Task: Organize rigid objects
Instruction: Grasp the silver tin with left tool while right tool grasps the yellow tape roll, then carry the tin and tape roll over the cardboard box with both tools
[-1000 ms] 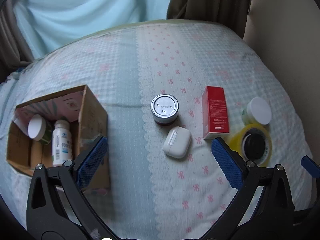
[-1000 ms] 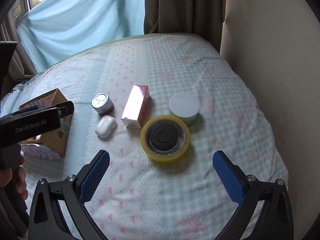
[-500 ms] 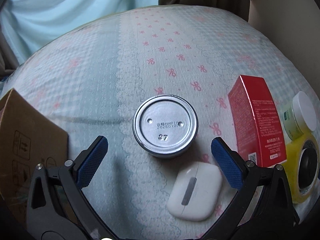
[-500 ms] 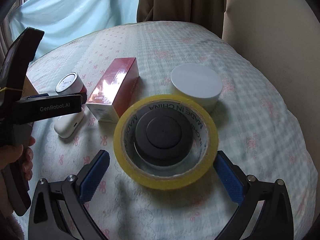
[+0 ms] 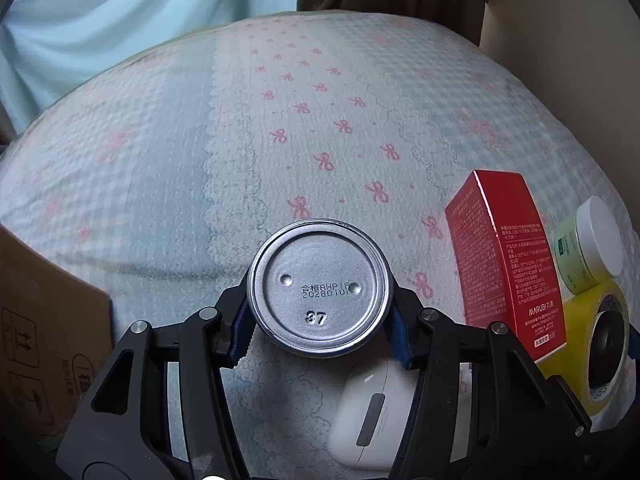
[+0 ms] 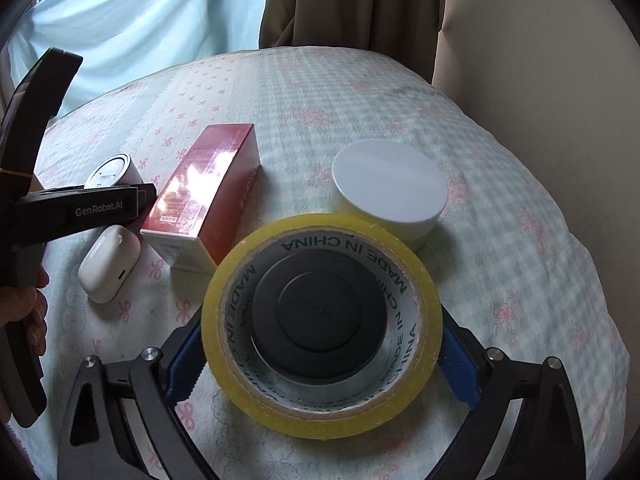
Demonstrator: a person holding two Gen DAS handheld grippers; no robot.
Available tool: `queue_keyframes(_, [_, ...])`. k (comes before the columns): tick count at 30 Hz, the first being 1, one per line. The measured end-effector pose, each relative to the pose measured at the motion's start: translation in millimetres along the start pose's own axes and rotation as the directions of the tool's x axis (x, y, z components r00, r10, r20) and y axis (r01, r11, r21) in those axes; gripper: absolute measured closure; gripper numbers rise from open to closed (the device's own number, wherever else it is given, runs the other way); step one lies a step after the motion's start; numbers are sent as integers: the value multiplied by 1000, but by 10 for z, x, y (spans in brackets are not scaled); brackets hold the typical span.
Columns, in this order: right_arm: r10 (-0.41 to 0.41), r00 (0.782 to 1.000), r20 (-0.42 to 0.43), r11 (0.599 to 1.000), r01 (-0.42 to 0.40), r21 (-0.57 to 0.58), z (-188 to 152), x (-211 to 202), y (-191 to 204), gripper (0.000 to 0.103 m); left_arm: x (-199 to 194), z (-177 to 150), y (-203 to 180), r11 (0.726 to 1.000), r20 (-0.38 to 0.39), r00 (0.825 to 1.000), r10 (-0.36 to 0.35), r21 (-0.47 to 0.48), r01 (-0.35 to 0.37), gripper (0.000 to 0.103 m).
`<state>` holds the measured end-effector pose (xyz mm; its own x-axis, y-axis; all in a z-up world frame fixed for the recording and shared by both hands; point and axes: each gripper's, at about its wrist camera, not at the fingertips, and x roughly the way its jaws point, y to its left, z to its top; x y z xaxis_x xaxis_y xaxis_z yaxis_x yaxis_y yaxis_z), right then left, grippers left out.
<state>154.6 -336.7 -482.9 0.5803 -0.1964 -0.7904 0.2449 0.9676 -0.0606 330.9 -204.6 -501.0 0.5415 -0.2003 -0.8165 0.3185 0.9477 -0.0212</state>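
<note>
My left gripper (image 5: 320, 330) is shut on a small silver-topped can (image 5: 319, 288), its blue pads pressed on both sides; the can also shows in the right wrist view (image 6: 112, 170). My right gripper (image 6: 320, 354) is shut on a yellow tape roll (image 6: 320, 412) with a black round lid (image 6: 320, 314) inside its core. A red carton (image 6: 208, 196) lies between them, also in the left wrist view (image 5: 508, 264). A white earbud case (image 5: 370, 416) lies below the can. A white-lidded jar (image 6: 388, 190) stands behind the tape.
A cardboard box (image 5: 44, 320) stands at the left edge of the left wrist view. All things rest on a bed with a checked, bow-patterned cover (image 5: 320, 120). A curtain (image 6: 352, 4) and a beige wall (image 6: 540, 60) lie behind. The left gripper's body (image 6: 80, 212) crosses the right wrist view.
Both grippers moved forward and down and closed: the left onto the silver can, the right onto the yellow tape roll. The cardboard box slid mostly out of the left view.
</note>
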Motion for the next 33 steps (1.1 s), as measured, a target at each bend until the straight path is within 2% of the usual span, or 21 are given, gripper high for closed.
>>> queue_keyframes(9, [6,1000,15,1000,-6,11,50,-71,-9,6,-153,-33,-52,1000,2,1000,1,6,-1,52])
queue_keyframes(16, [12,999,35,1000,-13,17,178,-344,-51,6,-581,49,-57,1000,32,999,2,-20,-1,53])
queue_keyframes(22, [7,997,75,999,-10,36,427,-893,-159,6,-1280,218,-73,999,81,997,-1,-38,4,53])
queue_keyframes(33, [21,989,148,1000,-23,12,1066,-2382,-179,6,-2973,501,34,994,188,982,18,-108,3,53])
